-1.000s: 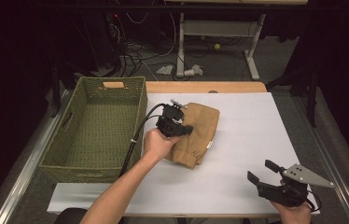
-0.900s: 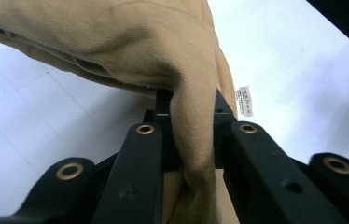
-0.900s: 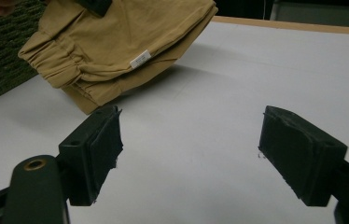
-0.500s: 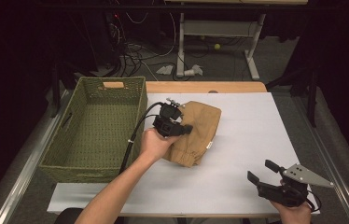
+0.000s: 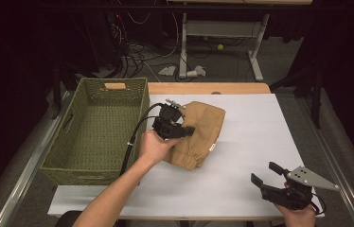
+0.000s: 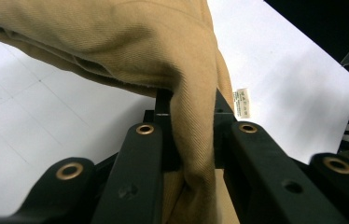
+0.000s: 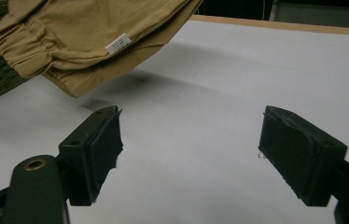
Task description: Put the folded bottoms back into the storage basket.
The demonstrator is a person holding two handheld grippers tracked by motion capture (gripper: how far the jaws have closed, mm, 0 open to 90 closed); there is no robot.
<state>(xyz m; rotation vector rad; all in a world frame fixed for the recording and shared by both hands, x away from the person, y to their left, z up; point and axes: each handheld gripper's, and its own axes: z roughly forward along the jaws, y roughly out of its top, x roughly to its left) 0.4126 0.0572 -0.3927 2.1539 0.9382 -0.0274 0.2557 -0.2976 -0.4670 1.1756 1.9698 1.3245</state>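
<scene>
The left gripper (image 5: pixel 174 126) clamps the tan garment (image 5: pixel 204 132), whose fold hides its jaws' tips; at five o'clock, the right gripper (image 5: pixel 266 174) gapes empty.

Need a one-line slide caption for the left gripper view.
Left gripper shut on a fold of tan garment, lifted above the white table.

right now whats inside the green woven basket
The green woven basket shows bare woven floor, nothing lying in it as far as the high view reaches. Its near wall hides the strip just behind it. The folded tan cloth garment is outside it, over the white table.
</scene>
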